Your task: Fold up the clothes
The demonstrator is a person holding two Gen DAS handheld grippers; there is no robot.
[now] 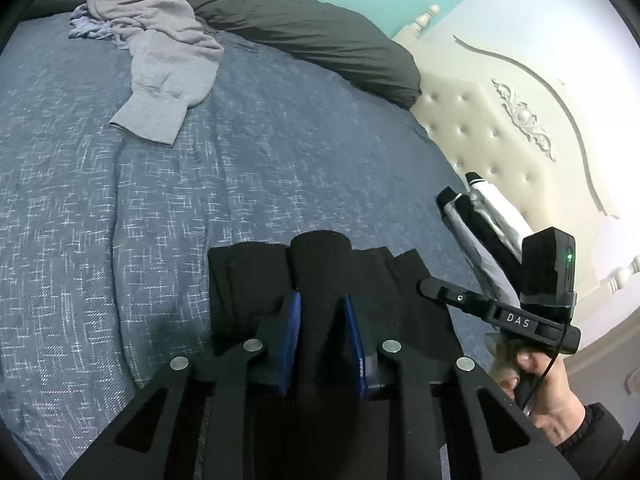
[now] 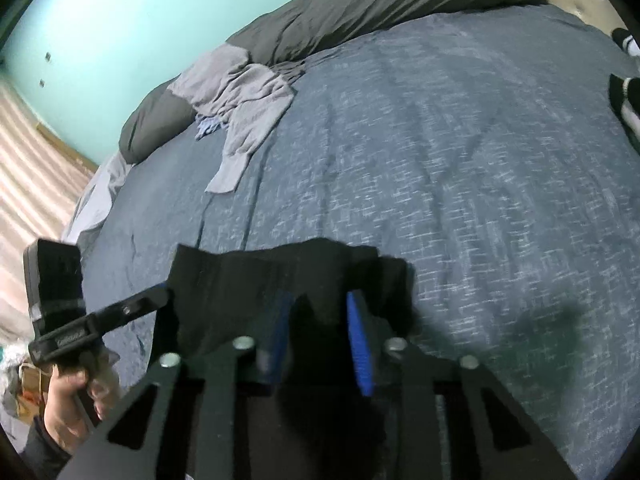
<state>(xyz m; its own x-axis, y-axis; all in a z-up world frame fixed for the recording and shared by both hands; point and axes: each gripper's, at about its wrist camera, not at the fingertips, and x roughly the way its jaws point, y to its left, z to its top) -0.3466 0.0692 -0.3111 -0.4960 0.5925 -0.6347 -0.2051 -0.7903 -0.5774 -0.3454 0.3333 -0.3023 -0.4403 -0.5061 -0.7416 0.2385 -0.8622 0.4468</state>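
Observation:
A black garment (image 1: 248, 280) hangs low over the blue patterned bedspread (image 1: 120, 220), held up by both grippers. My left gripper (image 1: 322, 300) is shut on a bunched fold of it between the blue pads (image 1: 294, 320). In the right wrist view my right gripper (image 2: 320, 300) is shut on the same black garment (image 2: 240, 280) at another edge. The right gripper's body (image 1: 500, 316) shows at the right of the left wrist view, and the left gripper's body (image 2: 100, 320) at the left of the right wrist view.
A grey sweater (image 1: 160, 52) lies crumpled at the far side of the bed, over a pale blue cloth (image 1: 86, 30). A dark grey duvet (image 1: 304, 28) runs along the teal wall. A cream tufted headboard (image 1: 480, 128) stands on the right. Black-and-white clothes (image 1: 480, 220) lie beside it.

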